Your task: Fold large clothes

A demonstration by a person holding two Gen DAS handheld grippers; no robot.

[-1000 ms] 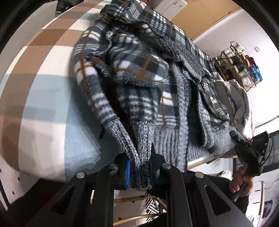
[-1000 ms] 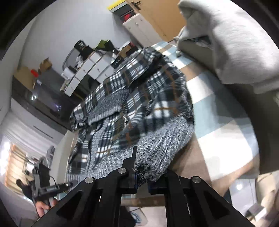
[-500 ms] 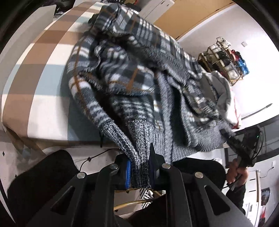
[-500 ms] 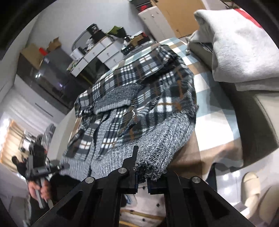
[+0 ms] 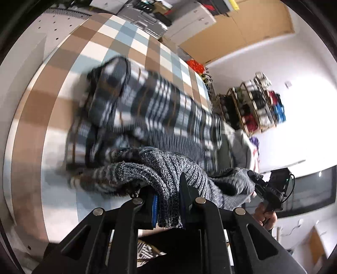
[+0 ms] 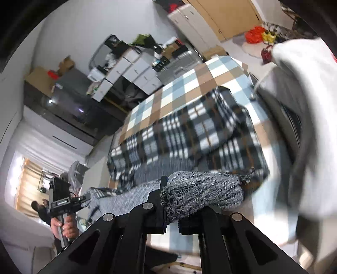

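Observation:
A large plaid jacket [image 5: 160, 109] with grey knit hem and cuffs lies across a checked bed [image 5: 63, 69], its near edge lifted. My left gripper [image 5: 168, 210] is shut on the grey knit hem [image 5: 166, 168], which drapes over its fingers. My right gripper [image 6: 171, 212] is shut on the other end of the knit hem [image 6: 200, 189]. The plaid body [image 6: 189, 130] stretches away from both grippers toward the far side of the bed [image 6: 179, 84]. Each view shows the other gripper held in a hand [image 5: 265, 215], [image 6: 63, 225] at the hem's far corner. The picture is blurred by motion.
A pile of light grey clothing [image 6: 305, 105] sits on the bed at the right. White drawers [image 6: 130, 71] and wooden cabinets [image 6: 227, 16] stand beyond the bed. A shoe rack [image 5: 259, 105] stands by the wall.
Both grippers have risen and pulled the knit hem up and forward over the jacket. The plaid body now lies flatter and farther away, with more checked bed showing beyond it.

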